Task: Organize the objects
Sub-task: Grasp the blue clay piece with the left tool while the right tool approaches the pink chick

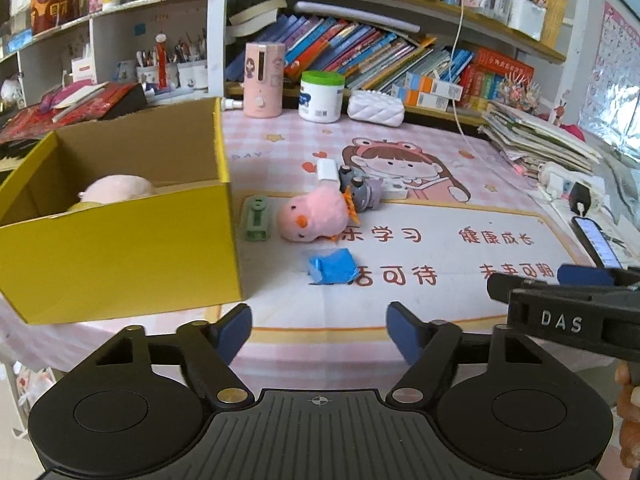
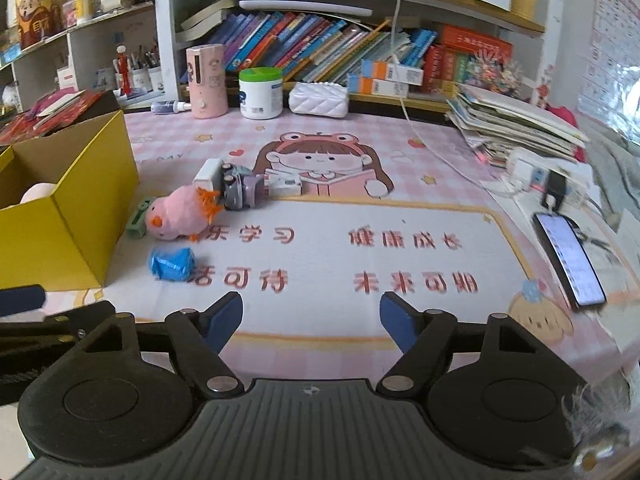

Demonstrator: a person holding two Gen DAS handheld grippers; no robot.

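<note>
A yellow cardboard box point(image 1: 120, 248) stands at the left of the desk with a pale pink plush point(image 1: 116, 189) inside. On the mat beside it lie a pink chick plush point(image 1: 314, 216), a green clip point(image 1: 256, 218), a blue wrapped packet point(image 1: 332, 266), a grey-purple toy point(image 1: 362, 194) and a white block point(image 1: 327, 171). The same items show in the right wrist view: box point(image 2: 72, 208), chick point(image 2: 176, 212), packet point(image 2: 172, 264), grey-purple toy point(image 2: 240, 192). My left gripper point(image 1: 320, 332) is open and empty near the desk's front edge. My right gripper point(image 2: 311, 320) is open and empty, right of the left one.
A phone point(image 2: 568, 258) lies at the right edge near a power strip point(image 2: 532, 176) and a stack of papers point(image 2: 516, 124). At the back stand a pink cylinder point(image 2: 206, 82), a white jar point(image 2: 260, 94), a white quilted case point(image 2: 318, 98) and bookshelves.
</note>
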